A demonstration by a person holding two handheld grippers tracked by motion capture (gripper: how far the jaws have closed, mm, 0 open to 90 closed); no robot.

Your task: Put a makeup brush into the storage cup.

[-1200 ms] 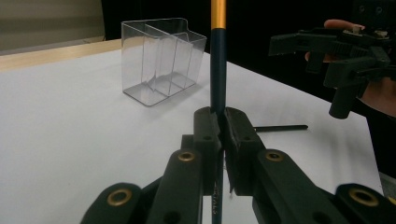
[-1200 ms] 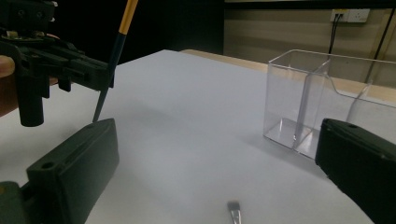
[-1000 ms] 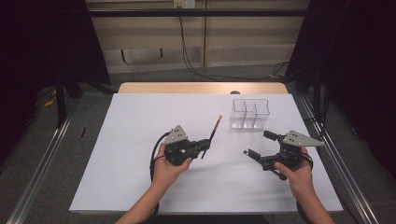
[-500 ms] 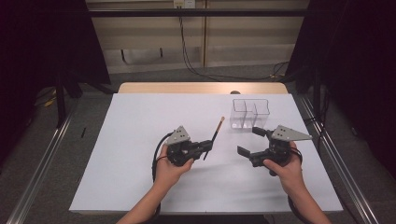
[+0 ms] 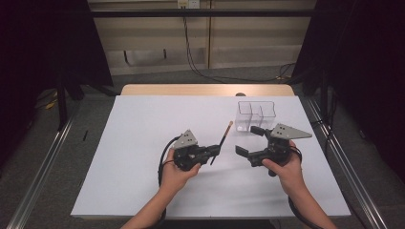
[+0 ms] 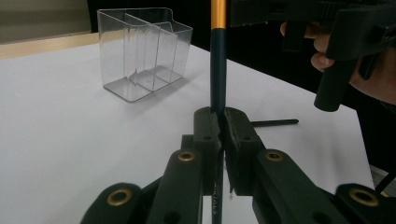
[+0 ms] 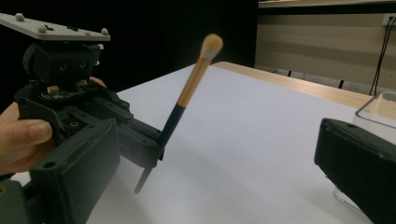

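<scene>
Gold lettering on the brush handle is unreadable; left tongs clamp it, right tongs gape empty.

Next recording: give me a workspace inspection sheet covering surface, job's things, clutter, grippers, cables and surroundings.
Surface: white table top, wooden strip along the far edge.
Job's things: makeup brush, dark handle, gold ferrule, pale tip, tilted up; clear divided organizer standing empty toward the far right.
Clutter: nothing seen.
Grippers: left gripper shut on the brush handle; right gripper open, holding nothing, facing the brush.
Cables: black cable loops from the left gripper; more cables hang down the back wall.
Surroundings: grey floor, metal rails at both sides, dark curtains.
</scene>
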